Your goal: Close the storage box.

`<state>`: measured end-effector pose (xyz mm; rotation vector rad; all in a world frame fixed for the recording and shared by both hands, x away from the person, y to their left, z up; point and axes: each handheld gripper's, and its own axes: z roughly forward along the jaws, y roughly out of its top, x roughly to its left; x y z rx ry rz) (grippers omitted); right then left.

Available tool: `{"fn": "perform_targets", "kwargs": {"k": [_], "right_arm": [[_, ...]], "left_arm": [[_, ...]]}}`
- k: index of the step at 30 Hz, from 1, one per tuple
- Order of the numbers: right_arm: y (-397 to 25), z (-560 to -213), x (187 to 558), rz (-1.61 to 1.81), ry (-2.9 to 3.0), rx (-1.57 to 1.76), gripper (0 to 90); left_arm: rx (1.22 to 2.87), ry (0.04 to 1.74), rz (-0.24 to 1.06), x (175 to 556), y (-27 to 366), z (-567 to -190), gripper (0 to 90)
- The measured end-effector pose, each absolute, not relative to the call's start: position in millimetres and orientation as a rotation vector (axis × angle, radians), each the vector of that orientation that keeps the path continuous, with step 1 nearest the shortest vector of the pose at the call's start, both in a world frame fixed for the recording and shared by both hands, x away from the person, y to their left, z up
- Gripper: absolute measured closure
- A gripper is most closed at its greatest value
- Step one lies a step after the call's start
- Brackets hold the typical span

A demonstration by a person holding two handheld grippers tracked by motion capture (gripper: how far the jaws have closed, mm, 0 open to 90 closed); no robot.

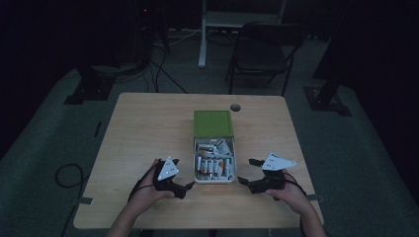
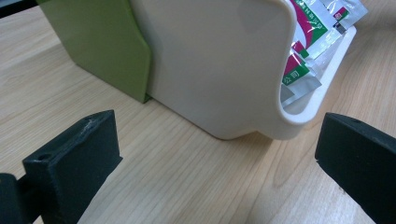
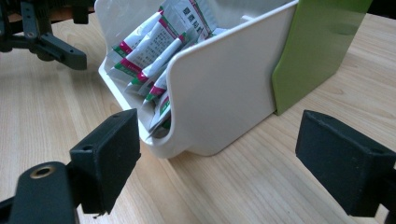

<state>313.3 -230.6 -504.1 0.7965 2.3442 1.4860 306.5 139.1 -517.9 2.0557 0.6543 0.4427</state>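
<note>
Object: white box (image 1: 214, 178) with a green lid section (image 1: 213, 122), holding sachets (image 1: 213, 167).
Location: centre of the wooden desk (image 1: 143, 128), between the two grippers, resting on the desk surface.
Long axis: runs from the person's edge of the desk toward the far edge.
Orientation: the open white end faces the person; the green end points away, toward the chair (image 1: 262, 49).
Left gripper (image 1: 187, 187): held in the left hand (image 1: 143, 192), just beside the box's near left corner; jaws spread apart, nothing between them.
Right gripper (image 1: 248, 170): held in the right hand (image 1: 291, 193), just beside the box's near right corner; jaws spread apart, nothing between them.
High view: gives the whole layout, box between both grippers, and a round hole (image 1: 235, 107) in the desk beyond the lid.
Left gripper view: white side wall (image 2: 215, 65) close up, its curved cut-away front edge, green panel (image 2: 100, 44) behind.
Right gripper view: opposite side wall (image 3: 224, 93), printed red-and-green sachet labels (image 3: 154, 44), and the left gripper (image 3: 51, 42) beyond the box.
</note>
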Motion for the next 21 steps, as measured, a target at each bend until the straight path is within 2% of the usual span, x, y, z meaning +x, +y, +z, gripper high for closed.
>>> {"fn": "perform_targets", "kwargs": {"k": [21], "right_arm": [[-222,-504,329,1.559,2.32,0.828,13.5]], "left_arm": [[1.965,0.673,0.479,323,128,-515,0.4]]}}
